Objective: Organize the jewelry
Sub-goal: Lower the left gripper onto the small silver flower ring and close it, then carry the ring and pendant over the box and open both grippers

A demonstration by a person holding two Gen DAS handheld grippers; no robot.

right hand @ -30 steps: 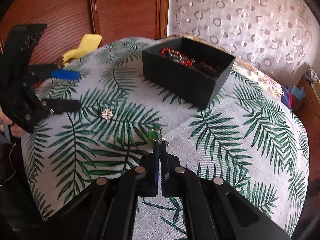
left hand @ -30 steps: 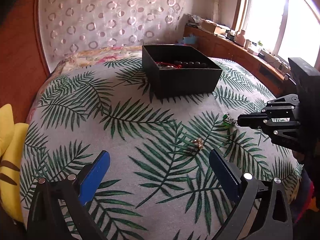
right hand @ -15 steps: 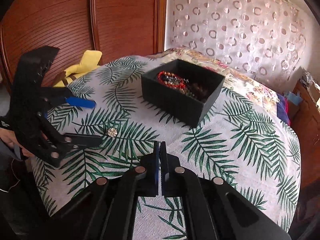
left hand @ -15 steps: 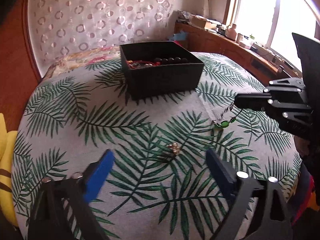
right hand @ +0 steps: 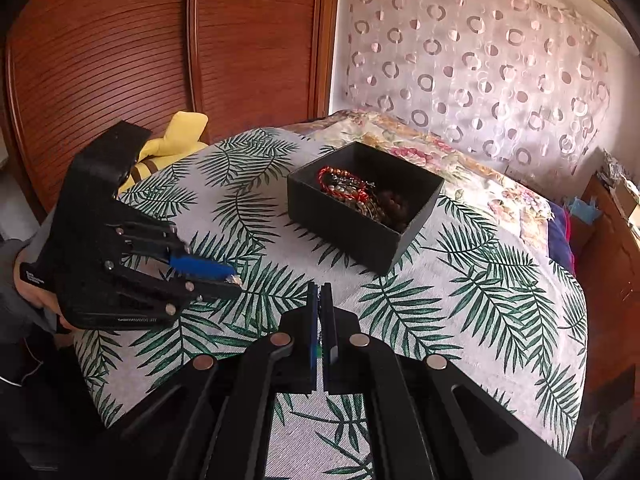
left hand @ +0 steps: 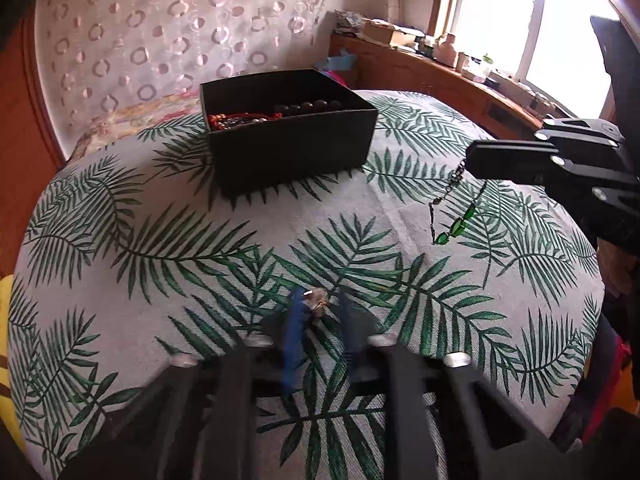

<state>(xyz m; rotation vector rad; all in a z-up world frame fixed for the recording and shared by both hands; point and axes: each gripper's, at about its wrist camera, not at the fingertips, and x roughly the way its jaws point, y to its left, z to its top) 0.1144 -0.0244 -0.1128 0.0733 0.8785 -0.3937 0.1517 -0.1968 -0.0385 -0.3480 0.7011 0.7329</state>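
A black open box [left hand: 288,136] with red and dark bead strings stands on the palm-leaf cloth; it also shows in the right wrist view [right hand: 364,208]. My left gripper [left hand: 318,306] has its fingers close around a small gold trinket [left hand: 316,302] on the cloth. In the right wrist view the left gripper [right hand: 228,276] is low at the left. My right gripper [right hand: 319,292] is shut on a chain with green stones [left hand: 452,216], which hangs above the cloth to the right of the box.
The round cloth-covered surface [left hand: 200,240] drops off at its edges. A yellow cushion [right hand: 180,136] lies at the far left by a wooden wardrobe [right hand: 160,40]. A wooden sill with clutter [left hand: 440,60] runs under the window behind.
My left gripper has moved forward and closed in around the gold trinket. My right gripper has lifted the green chain higher off the cloth, toward the box.
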